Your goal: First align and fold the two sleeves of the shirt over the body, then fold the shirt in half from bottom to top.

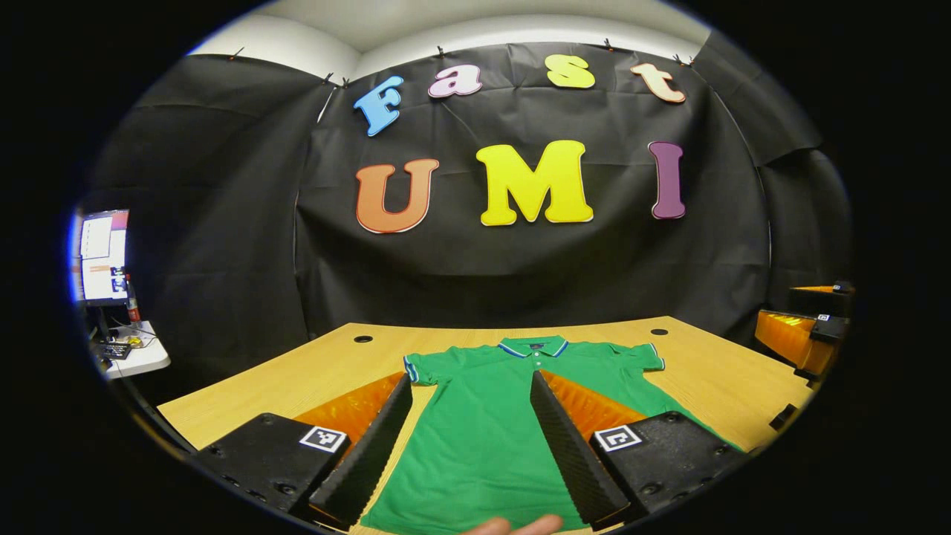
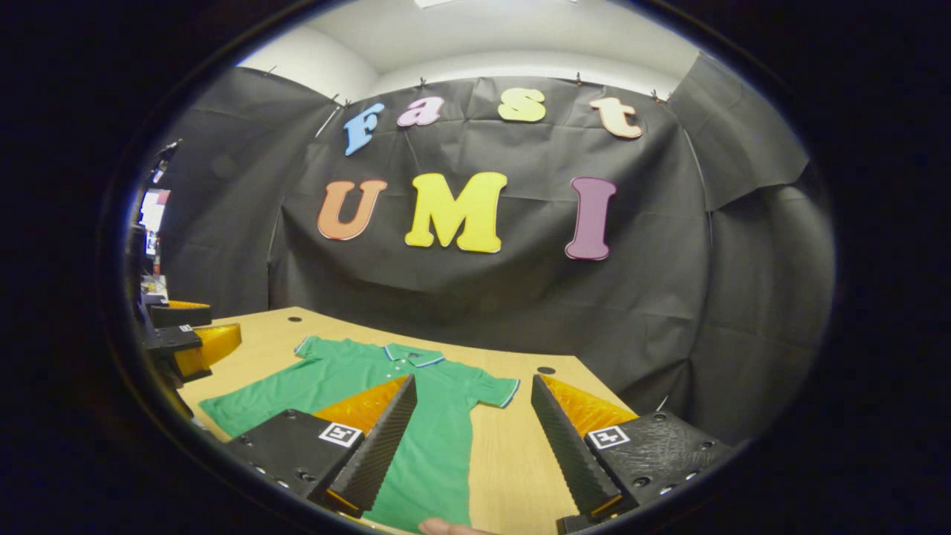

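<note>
A green polo shirt of fine knit fabric lies flat and face up on a pale wood-grain table, collar toward the booth's black cloth wall; collar and both short sleeves carry a narrow blue-and-white edging. Left gripper: its two ribbed, wedge-shaped fingers stand wide apart above the shirt's body, gripping nothing. Right gripper: fingers likewise spread wide, one over the shirt's side, the other over bare table beside it. Each finger mount bears a small square black-and-white marker. A fingertip, probably the person's, shows at the shirt's near hem. Round cable holes pierce the table beyond the shirt's collar.
</note>
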